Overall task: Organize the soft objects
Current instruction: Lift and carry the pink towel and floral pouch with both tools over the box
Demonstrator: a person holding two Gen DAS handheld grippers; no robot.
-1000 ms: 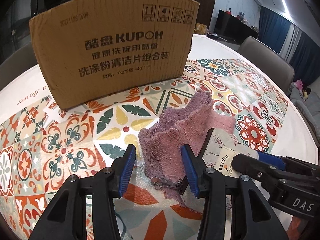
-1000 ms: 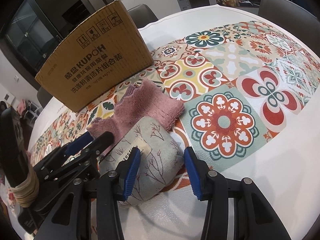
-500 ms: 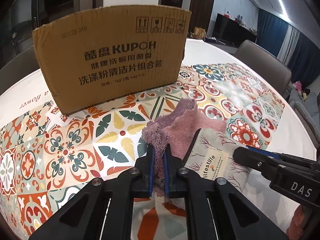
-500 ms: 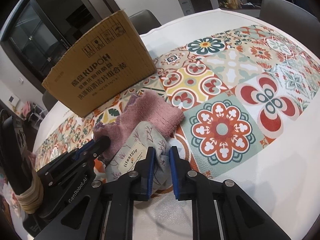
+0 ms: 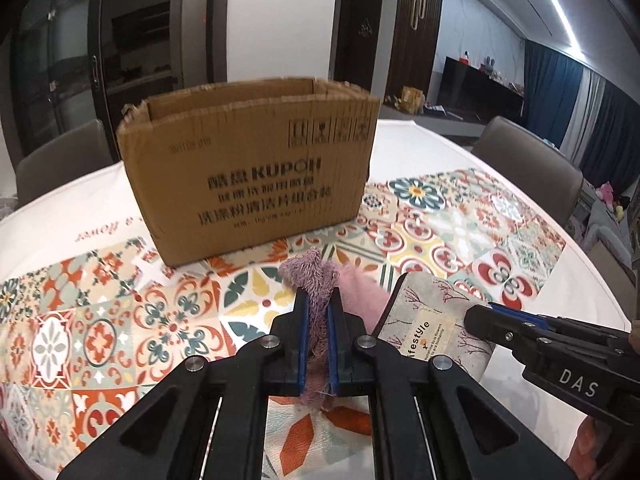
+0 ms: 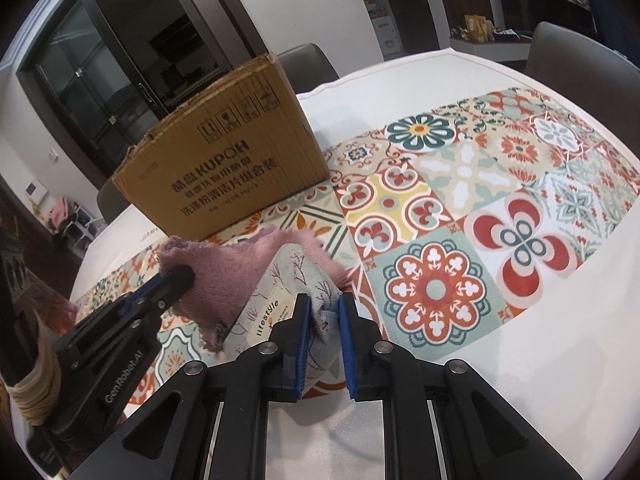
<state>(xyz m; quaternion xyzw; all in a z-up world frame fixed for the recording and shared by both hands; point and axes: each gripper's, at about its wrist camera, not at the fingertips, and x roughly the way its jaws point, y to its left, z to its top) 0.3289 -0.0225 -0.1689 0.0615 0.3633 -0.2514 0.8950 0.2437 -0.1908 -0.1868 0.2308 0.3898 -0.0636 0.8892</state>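
The pink fleece cloth (image 5: 320, 280) is bunched between the clenched jaws of the left gripper (image 5: 317, 312), its free end trailing toward the patterned tablecloth (image 5: 120, 320). Just beside it, the right gripper (image 6: 323, 308) is clamped on the printed fabric pouch (image 6: 280, 304). An open cardboard box (image 5: 248, 184) stands behind both items.

The cardboard box (image 5: 256, 176) carries "KUPOH" above Chinese lines. The floral pouch (image 6: 276, 312) has a label "lifestyle". The right gripper (image 5: 476, 314) body says "DAS", the left gripper (image 6: 182, 276) "GenRobot.AI".
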